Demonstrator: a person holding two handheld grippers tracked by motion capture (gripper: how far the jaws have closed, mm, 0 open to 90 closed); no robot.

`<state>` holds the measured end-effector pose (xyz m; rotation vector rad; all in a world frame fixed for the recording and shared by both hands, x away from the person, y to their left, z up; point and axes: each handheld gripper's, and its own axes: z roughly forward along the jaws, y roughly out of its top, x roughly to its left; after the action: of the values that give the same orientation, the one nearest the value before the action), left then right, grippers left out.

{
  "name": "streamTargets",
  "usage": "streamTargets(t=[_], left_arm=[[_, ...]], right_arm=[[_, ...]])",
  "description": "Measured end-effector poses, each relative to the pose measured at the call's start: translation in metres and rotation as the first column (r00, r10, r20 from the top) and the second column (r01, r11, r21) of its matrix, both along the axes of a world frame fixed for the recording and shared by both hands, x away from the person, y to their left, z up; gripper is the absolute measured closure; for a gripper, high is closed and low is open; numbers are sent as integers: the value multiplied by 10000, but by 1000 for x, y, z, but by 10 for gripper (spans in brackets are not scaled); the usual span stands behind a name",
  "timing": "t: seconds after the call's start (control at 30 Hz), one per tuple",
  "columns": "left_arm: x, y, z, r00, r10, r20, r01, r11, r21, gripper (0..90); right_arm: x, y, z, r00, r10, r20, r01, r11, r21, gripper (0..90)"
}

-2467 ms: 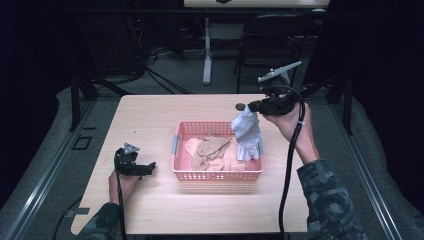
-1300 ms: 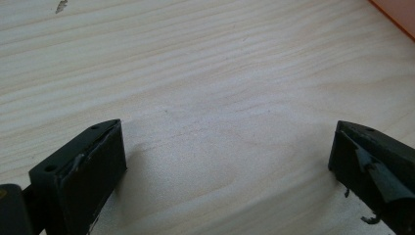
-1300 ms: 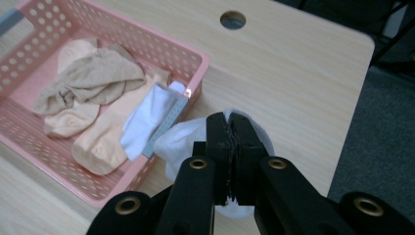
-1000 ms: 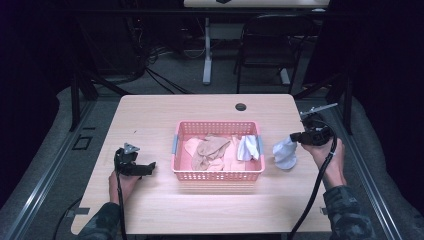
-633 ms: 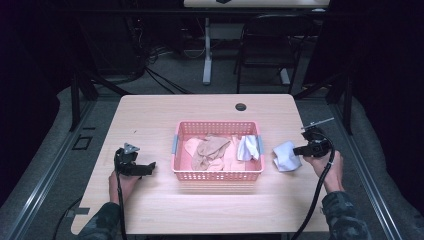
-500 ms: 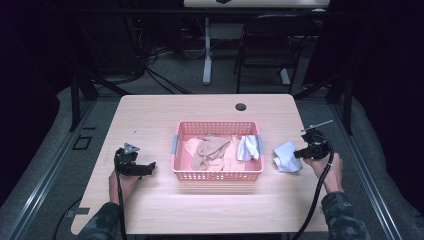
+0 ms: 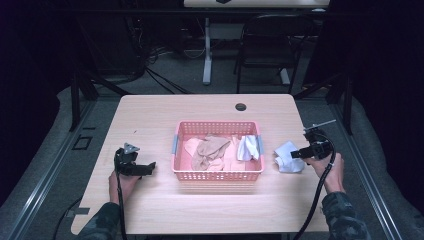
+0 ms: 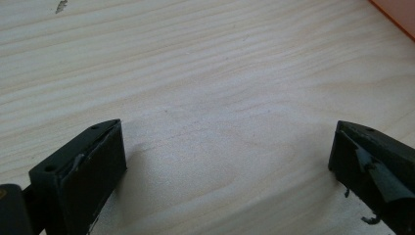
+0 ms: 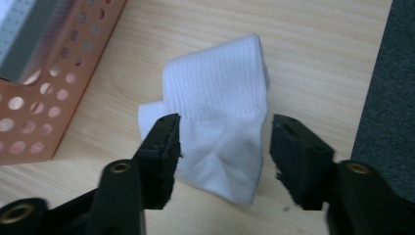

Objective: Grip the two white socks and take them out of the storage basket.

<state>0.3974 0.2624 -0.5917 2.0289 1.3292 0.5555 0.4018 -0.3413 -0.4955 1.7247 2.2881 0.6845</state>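
High view: we see the white sock [image 7: 289,158] lying crumpled on the wooden table [image 7: 210,107], at 3 o'clock of the pink basket [image 7: 218,176] and just beside its right wall. The right gripper [image 7: 299,154] sits at the sock's 3 o'clock edge, held in the right hand [image 7: 330,168], cable trailing toward 6 o'clock. Inside the basket we note beige and pink socks [image 7: 212,152] plus a second white one [image 7: 247,147] against the right wall. A small dark round piece [image 7: 240,107] lies at 12 o'clock of the basket. The left gripper [image 7: 148,166] rests on the table at 9 o'clock of the basket, well apart from it; nothing stands between either gripper and the basket.

Left gripper view: we see the jaws wide apart over bare wood with nothing between them; a corner of the basket [image 8: 399,14] shows at 1 o'clock.

Right gripper view: we see the jaws partly open, having just been opening, with the sock [image 9: 220,132] between them on the table, pads off the cloth. The basket wall [image 9: 44,98] stands at 10 o'clock, near the sock.

Against the earlier frames: the sock hung from the right gripper above the basket's right end, then was carried out over the right of the table and lowered; it now lies released. The left gripper has not moved.
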Motion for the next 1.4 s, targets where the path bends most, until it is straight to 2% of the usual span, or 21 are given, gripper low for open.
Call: streamTargets(t=[0.1,0.3,0.5,0.73,0.77,0.83,0.97,1.1,1.2,1.23,1.3,1.4], left_arm=[[0,0,0,10000,-3,-2,3,10000,7,4],[0,0,0,10000,-3,-2,3,10000,5,4],[0,0,0,10000,-4,-1,4,10000,3,4],[0,0,0,10000,-7,-5,7,10000,5,4],[0,0,0,10000,-3,-3,3,10000,0,4],[0,0,0,10000,-3,-2,3,10000,1,4],[0,0,0,10000,-2,-2,2,10000,3,4],[0,0,0,10000,-6,-4,6,10000,5,4],[0,0,0,10000,-8,-1,8,10000,1,4],[0,0,0,10000,-10,-2,10,10000,0,4],[0,0,0,10000,-13,-2,13,10000,1,4],[0,0,0,10000,1,9,-1,10000,-28,4]], right_arm=[[-3,4,10,9992,93,387,-95,9999,55,265],[-5,14,23,9954,472,833,-479,9988,70,178],[-6,31,37,9890,838,1218,-871,9960,216,126],[-7,54,53,9774,1387,1597,-1450,9890,283,73],[-6,62,56,9717,1576,1758,-1663,9854,356,75],[-5,67,57,9695,1714,1752,-1791,9834,289,79],[1,87,58,9575,2245,1809,-2388,9691,611,92],[6,104,58,9486,2590,1821,-2733,9602,583,105],[12,116,57,9427,2822,1778,-2962,9534,571,130],[17,124,55,9380,2997,1744,-3126,9485,513,139],[20,128,54,9366,3045,1735,-3176,9468,528,143],[29,139,47,9320,3363,1351,-3477,9349,717,156]])
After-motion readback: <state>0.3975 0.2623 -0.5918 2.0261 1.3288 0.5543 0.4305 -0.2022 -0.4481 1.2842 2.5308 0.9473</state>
